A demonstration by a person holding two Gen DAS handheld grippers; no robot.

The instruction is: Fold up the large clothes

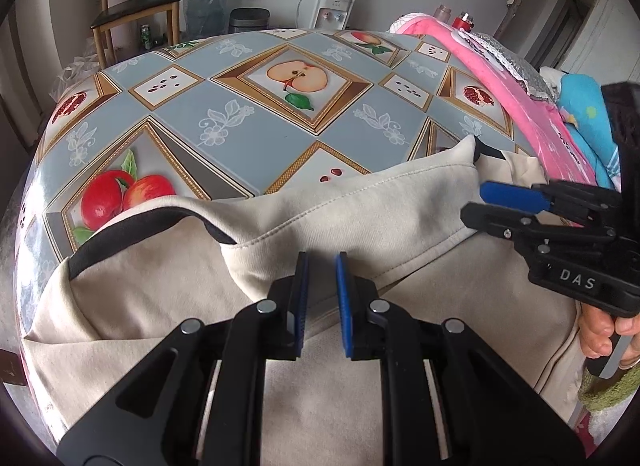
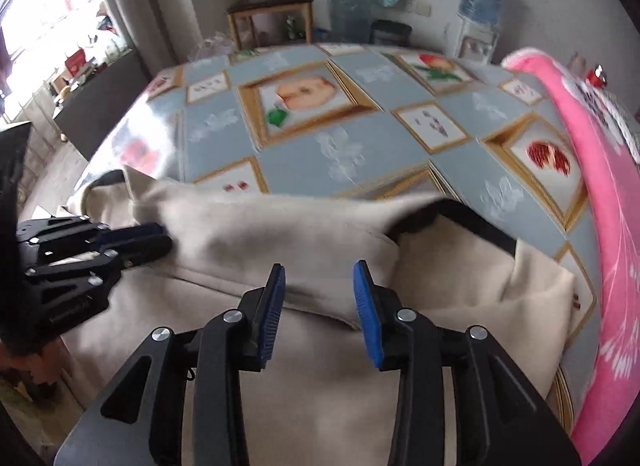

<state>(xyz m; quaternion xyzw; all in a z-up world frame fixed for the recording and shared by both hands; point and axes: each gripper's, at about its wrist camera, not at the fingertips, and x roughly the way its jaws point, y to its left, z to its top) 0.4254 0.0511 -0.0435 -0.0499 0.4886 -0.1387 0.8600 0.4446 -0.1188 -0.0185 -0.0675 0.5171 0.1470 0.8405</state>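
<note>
Beige garment [image 1: 360, 217] lies on the near part of the table [image 1: 256, 121], spread side to side across both views. Black-trimmed edges show at the left [image 1: 132, 234] and toward the right. A folded-over band of cloth runs along the far edge of the pile, its long axis roughly left to right, crosswise to both grippers' pointing direction.

Left gripper [image 1: 322, 298]: fingers parted with a narrow gap, nothing between the blue pads [image 1: 302, 298]. It sits over the garment's middle, with the folded band directly ahead of the tips. Whether the pads touch cloth below cannot be told.

Right gripper [image 2: 320, 306]: fingers parted wider, empty, poised above the garment with the same band's hem just ahead. In the left wrist view it appears at the right edge [image 1: 492, 201], fingertips pointing left over the cloth, one blue pad showing. The right wrist view is motion-blurred.

Judgement: the garment lies ahead of and under both grippers. The band's right end, near the black-trimmed opening [image 2: 472, 225], is closer to the right gripper. The left end is closer to the left gripper. A two-handed pinch along that band, one gripper per end, looks like the next workable grasp.

Pink blanket [image 1: 520, 105] lies along the table's right side, just beside the garment.
</note>
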